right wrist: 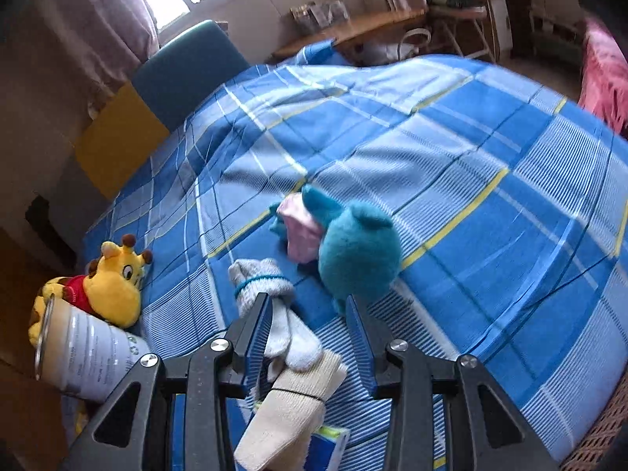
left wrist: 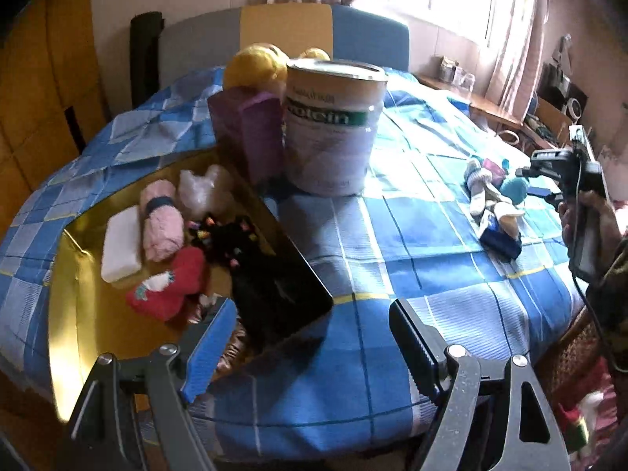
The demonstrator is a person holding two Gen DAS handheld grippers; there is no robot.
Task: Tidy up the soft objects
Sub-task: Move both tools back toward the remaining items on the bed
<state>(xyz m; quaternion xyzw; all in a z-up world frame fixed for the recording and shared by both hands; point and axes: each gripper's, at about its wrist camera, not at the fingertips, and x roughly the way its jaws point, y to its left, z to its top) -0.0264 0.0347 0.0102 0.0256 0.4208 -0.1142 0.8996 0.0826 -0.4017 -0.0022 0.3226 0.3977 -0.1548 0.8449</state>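
The left hand-held gripper fills the lower edge of its own camera view, pointing steeply downward. Its two fingers stand wide apart with nothing between them: the blue-padded finger rises at about seven o'clock, the dark ribbed finger at about five o'clock.

The right hand-held gripper also points steeply downward, its blue-padded fingers partly open, not pressing on anything.

In the left camera view, at three o'clock, the person's hand wraps around the right gripper's black handle, a cable trailing below and a patterned sleeve at the edge.
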